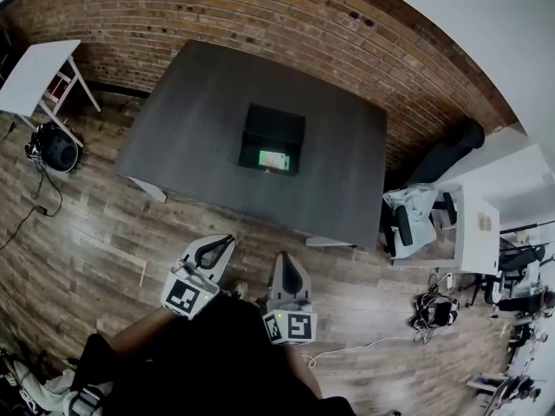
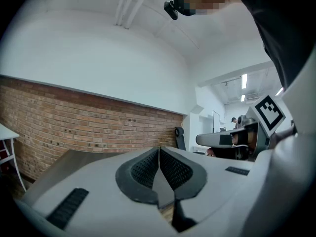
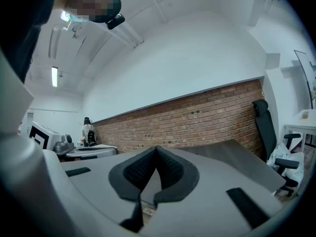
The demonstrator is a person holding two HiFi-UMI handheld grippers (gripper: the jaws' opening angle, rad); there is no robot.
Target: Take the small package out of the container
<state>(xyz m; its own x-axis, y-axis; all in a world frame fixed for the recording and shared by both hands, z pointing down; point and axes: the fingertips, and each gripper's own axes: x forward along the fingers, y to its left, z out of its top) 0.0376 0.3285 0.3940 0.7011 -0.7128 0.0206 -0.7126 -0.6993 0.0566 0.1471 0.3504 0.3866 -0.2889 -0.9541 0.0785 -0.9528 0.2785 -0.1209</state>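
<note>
A black open container (image 1: 271, 137) stands in the middle of the dark grey table (image 1: 199, 128). Inside it, near its front wall, lies a small green package (image 1: 274, 159). Both grippers hang over the wooden floor, well short of the table's near edge. My left gripper (image 1: 227, 242) is shut with nothing between its pads (image 2: 148, 169). My right gripper (image 1: 287, 259) is shut too, its pads (image 3: 168, 168) meeting at the tips and holding nothing. Both gripper views look level across the room, over the table top toward the brick wall.
A brick wall (image 1: 260, 16) runs behind the table. A white side table (image 1: 35, 72) stands at the far left with a round black device (image 1: 54, 148) on the floor. A black office chair (image 1: 447, 150) and white desks (image 1: 477, 224) with cables stand to the right.
</note>
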